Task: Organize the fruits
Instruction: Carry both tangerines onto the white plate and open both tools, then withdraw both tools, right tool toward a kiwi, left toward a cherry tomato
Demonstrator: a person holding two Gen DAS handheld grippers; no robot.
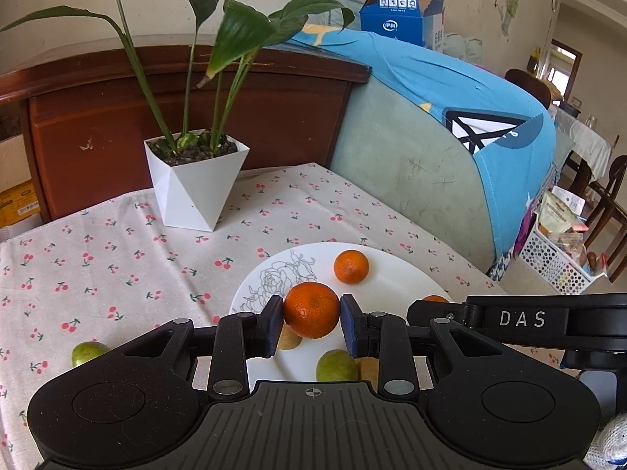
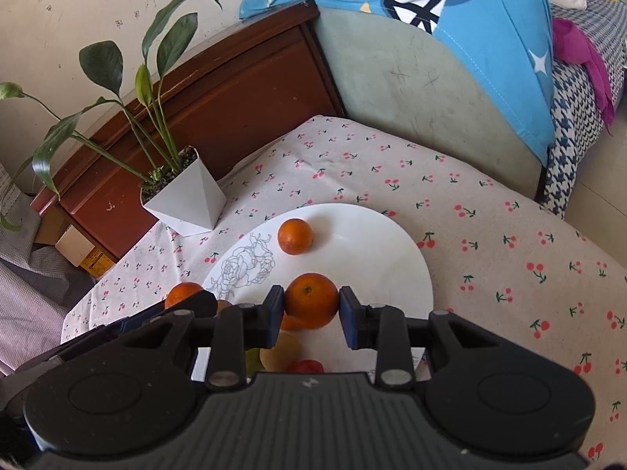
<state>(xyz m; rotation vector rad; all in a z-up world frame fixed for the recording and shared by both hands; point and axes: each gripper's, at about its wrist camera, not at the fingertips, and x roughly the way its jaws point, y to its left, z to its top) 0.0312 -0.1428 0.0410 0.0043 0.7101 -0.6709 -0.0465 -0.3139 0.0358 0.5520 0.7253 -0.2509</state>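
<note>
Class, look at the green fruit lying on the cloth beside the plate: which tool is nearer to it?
Left. The left tool holds an orange just right of the green fruit; the right tool is farther right, past it.

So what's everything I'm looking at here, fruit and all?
Oranges: three, orange; one loose on the plate's far side, one in the left hand-held gripper, one in the right.
Green fruits: two seen; one on the plate, one on the cloth left of it.
Plate: one, white, rose drawing, mid-table.
Tablecloth: one, pale with cherries.
Potted plant: one, white pot, behind the plate.
Blue box: one, on the cushions.
Hand-held grippers: two, black; left, right, each shut on an orange.
</note>
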